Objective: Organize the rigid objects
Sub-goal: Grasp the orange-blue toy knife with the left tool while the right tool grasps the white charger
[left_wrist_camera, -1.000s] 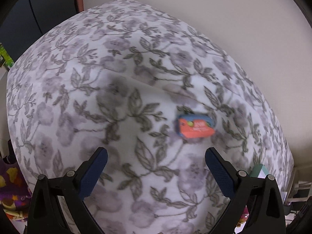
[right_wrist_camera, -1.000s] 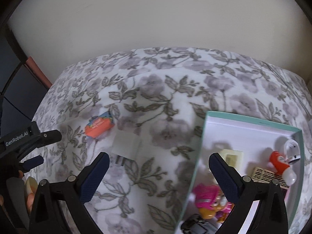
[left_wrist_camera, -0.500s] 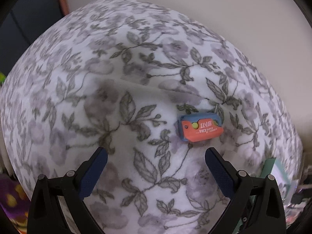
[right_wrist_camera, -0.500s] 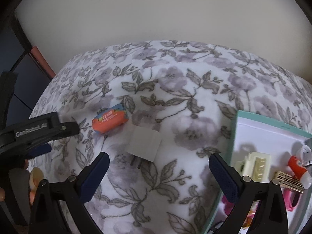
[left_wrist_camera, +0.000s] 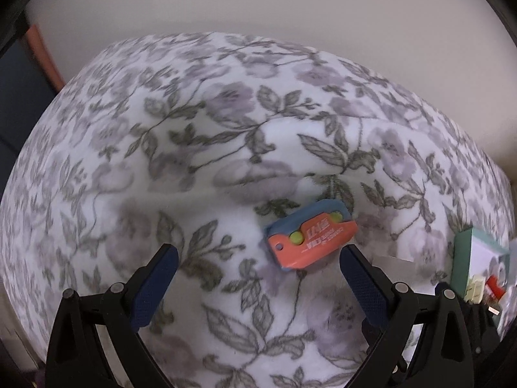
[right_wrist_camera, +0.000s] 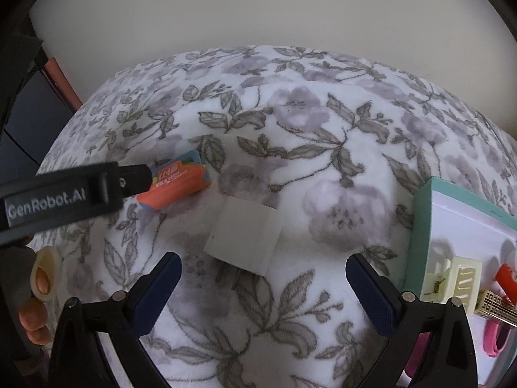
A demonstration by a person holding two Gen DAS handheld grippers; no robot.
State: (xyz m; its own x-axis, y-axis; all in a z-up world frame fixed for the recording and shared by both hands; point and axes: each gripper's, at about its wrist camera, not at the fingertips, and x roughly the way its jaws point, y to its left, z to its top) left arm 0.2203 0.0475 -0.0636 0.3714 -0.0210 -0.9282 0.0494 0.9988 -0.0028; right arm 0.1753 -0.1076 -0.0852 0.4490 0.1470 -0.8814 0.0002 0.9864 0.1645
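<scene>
The floral blanket (right_wrist_camera: 323, 135) fills most of both views, a soft, lumpy surface with a ridge running across its middle. At the right edge of the right wrist view sits the teal-rimmed box (right_wrist_camera: 420, 223), already holding several small things: a cream plastic piece (right_wrist_camera: 458, 278), something red, something pink.

2 loose items remain on the fabric. The white block (right_wrist_camera: 244, 236) lies at the centre of the right wrist view, directly ahead of the right gripper (right_wrist_camera: 263, 286), whose fingers are spread wide and hold nothing. The orange and blue case (left_wrist_camera: 311, 234) lies just right of centre in the left wrist view, tilted, close to the right-hand finger of the left gripper (left_wrist_camera: 258, 278), which is also spread wide and empty.

The step in hand looks like a pickup, most likely each claw taking the item ahead of it. For the left one, I would shift it rightward in its frame so the case sits midway between the fingers, then turn the wrist so the pads meet its 2 long sides. Press down gently: the blanket gives, and a shallow bite could pinch fabric or skid the case. The white block looks smooth, so square contact on opposite flat faces matters there.
</scene>
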